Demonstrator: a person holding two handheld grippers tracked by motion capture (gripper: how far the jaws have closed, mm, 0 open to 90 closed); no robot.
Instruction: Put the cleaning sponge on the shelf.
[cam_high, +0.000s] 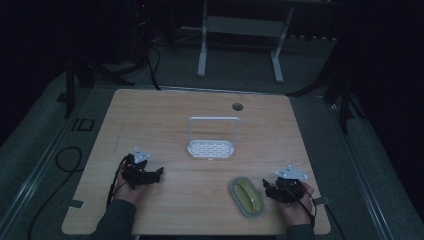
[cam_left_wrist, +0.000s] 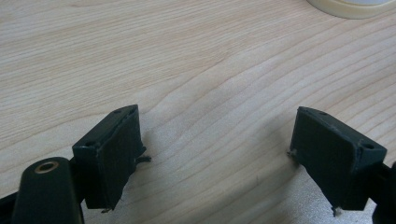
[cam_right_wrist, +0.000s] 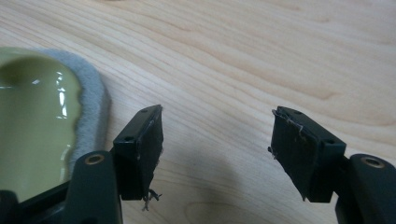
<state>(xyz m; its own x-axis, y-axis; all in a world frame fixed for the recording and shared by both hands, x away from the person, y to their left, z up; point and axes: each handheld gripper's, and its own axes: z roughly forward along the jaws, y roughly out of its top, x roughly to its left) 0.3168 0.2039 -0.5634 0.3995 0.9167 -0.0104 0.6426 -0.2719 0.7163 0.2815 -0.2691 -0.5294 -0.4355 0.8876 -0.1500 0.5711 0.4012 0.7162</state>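
Observation:
A yellow-green oval dish (cam_high: 248, 196) lies on a grey felt mat (cam_high: 235, 194) near the table's front right; the dish (cam_right_wrist: 32, 116) and the mat (cam_right_wrist: 91, 109) also appear left of my right jaws. My right gripper (cam_high: 268, 190) rests just right of the dish, open with bare wood between its jaws (cam_right_wrist: 217, 154). A white rack (cam_high: 212, 140) with an upright hoop stands mid-table. My left gripper (cam_high: 159, 172) lies at the front left, open over bare wood (cam_left_wrist: 217, 161), pointing right. A cream rim (cam_left_wrist: 350, 7) peeks in at the top right of the left gripper view.
The wooden table (cam_high: 165, 115) has a round cable hole (cam_high: 237, 106) at its back edge. Black cables (cam_high: 65, 160) trail over the floor at the left. A white desk frame (cam_high: 240, 45) stands behind the table. Dark stands flank both sides.

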